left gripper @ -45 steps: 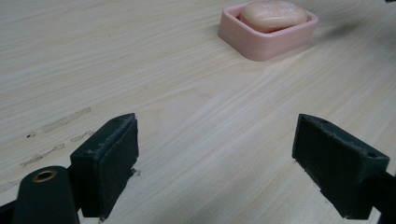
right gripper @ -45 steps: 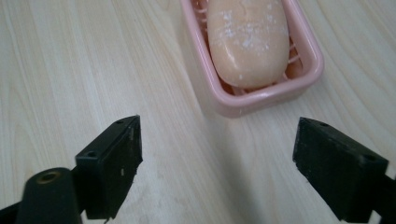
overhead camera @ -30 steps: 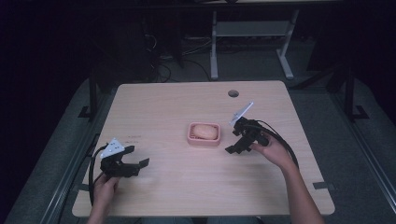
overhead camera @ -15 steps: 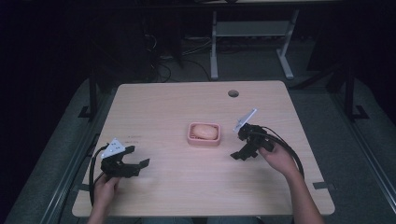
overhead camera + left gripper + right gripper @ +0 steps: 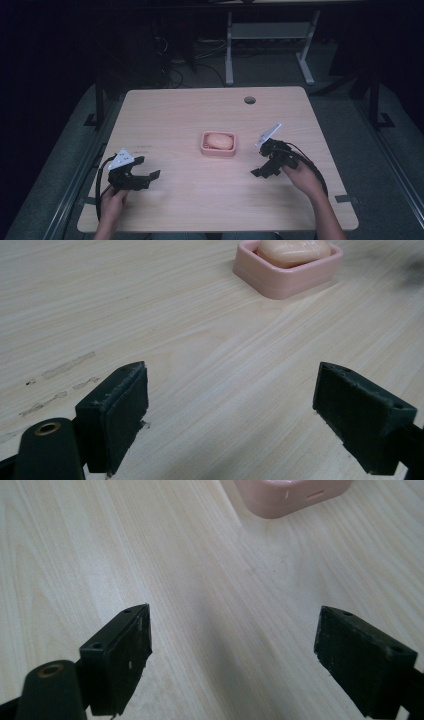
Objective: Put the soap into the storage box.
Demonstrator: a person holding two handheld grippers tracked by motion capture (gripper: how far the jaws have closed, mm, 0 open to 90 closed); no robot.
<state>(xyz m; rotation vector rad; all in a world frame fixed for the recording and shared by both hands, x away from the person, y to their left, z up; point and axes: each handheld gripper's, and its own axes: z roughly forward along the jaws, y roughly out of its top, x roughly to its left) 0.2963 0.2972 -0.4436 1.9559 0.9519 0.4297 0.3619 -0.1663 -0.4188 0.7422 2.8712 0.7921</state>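
A pink soap dish [image 5: 206,150] sits at the middle of the wooden table [image 5: 200,205] with a peach soap bar [image 5: 219,141] lying in it. My left gripper [image 5: 146,168] rests low near the front left, open and holding nothing. In the left gripper view the gripper [image 5: 230,415] has bare wood between its jaws, with the dish [image 5: 280,282] and soap [image 5: 292,251] farther off. My right gripper [image 5: 260,162] stands open to the right of the dish. The right gripper view puts the gripper [image 5: 232,660] over bare table, with a corner of the dish [image 5: 290,497] at the top edge.
A round cable hole [image 5: 249,100] lies near the table's far edge. Faint scuff marks [image 5: 60,370] show on the wood by the left gripper. Beyond the table stand white desk legs [image 5: 229,55] on a dark floor.
The right gripper has drawn back from the dish toward the table's near edge, staying open. The left gripper has not moved.
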